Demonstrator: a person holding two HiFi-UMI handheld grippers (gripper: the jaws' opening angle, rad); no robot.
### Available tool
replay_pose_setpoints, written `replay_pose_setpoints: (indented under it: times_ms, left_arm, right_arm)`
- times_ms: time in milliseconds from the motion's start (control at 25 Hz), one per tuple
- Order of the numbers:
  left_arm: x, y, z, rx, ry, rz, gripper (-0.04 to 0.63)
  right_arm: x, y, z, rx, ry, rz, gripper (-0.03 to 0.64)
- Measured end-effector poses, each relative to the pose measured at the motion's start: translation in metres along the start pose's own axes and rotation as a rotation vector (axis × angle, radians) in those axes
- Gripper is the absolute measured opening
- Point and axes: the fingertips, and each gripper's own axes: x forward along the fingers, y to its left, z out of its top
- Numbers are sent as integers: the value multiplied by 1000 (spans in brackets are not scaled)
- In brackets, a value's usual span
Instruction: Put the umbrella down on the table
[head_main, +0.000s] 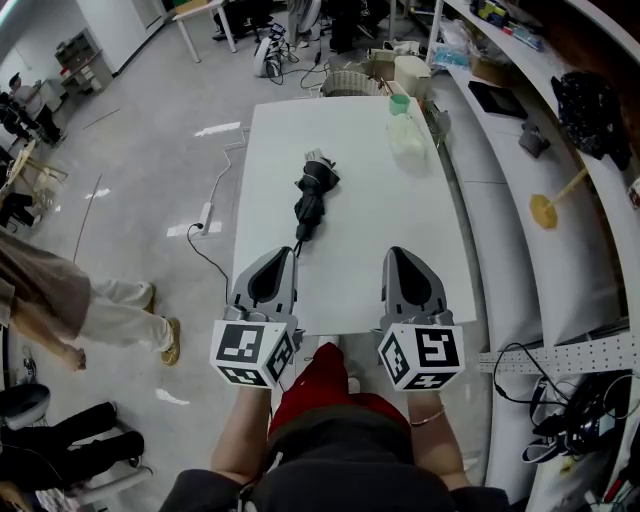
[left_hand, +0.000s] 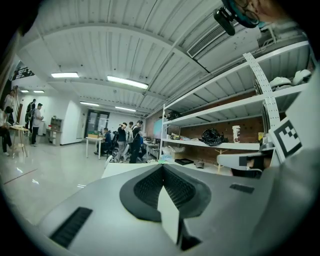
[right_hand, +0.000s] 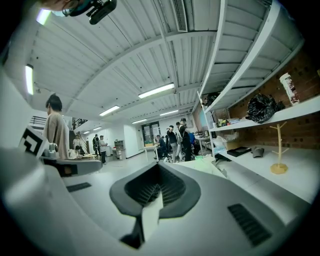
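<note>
A black folded umbrella (head_main: 308, 200) lies flat on the white table (head_main: 400, 230), its length running from the middle toward the near edge. My left gripper (head_main: 285, 252) hovers at the table's near edge, just below and left of the umbrella's near tip, apart from it. My right gripper (head_main: 397, 252) is level with it further right. In both gripper views the jaws meet with nothing between them, the left gripper (left_hand: 162, 167) and the right gripper (right_hand: 157, 165) pointing level across the room. Neither gripper view shows the umbrella.
A green cup (head_main: 399, 102) and a pale plastic bag (head_main: 407, 136) sit at the table's far right. White shelves run along the right with a black bag (head_main: 590, 105) and a yellow stand (head_main: 545, 208). A person (head_main: 60, 300) stands left; a power strip (head_main: 205, 215) lies on the floor.
</note>
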Motion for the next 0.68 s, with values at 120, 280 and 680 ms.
replay_pose_setpoints:
  times_ms: [120,280,680]
  left_arm:
    - [-11,-5,-2,-3,-4,-1,14]
    - [-26,-12,-4,-5,-6,-4,14]
    - [-55,-24,-8,-1,-2,-4,14]
  right_arm:
    - [-12,2,-1,-5,-4,-1,18]
    - [-28,5,-1,-5,-12,-6,18]
    - [-57,16,-1,-5,-25,3,18]
